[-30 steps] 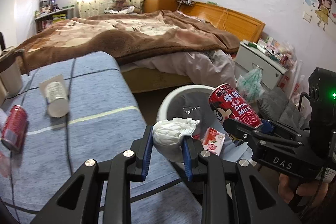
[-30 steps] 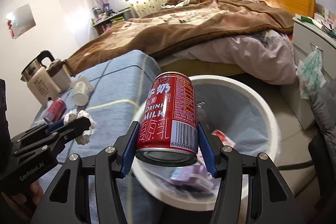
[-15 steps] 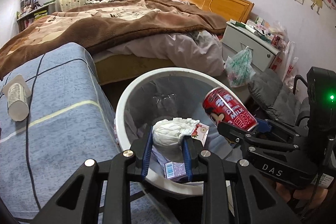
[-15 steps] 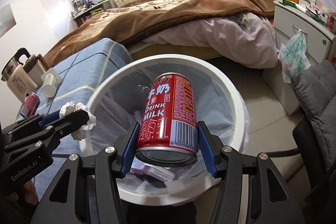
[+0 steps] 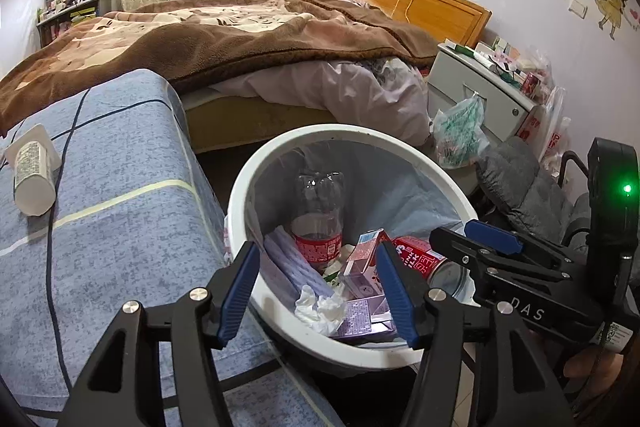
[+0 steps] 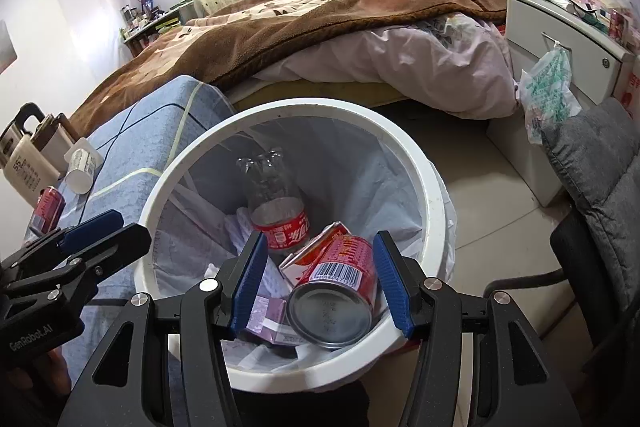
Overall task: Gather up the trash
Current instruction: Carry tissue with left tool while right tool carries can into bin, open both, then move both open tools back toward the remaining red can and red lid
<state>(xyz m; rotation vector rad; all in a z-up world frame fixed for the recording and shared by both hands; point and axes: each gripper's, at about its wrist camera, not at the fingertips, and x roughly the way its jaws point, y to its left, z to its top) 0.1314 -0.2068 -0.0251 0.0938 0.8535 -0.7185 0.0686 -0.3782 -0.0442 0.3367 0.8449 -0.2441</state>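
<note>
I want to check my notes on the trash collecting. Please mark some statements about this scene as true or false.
1. The red milk can lies inside the white bin. True.
2. The crumpled tissue lies on the blue cover. False: it lies in the bin, among the cartons.
3. A clear bottle with a red label is in the bin. True.
4. The white cup stands upright on the blue cover. False: it lies on its side.
5. A second red can lies on the blue cover near the kettle. True.
</note>
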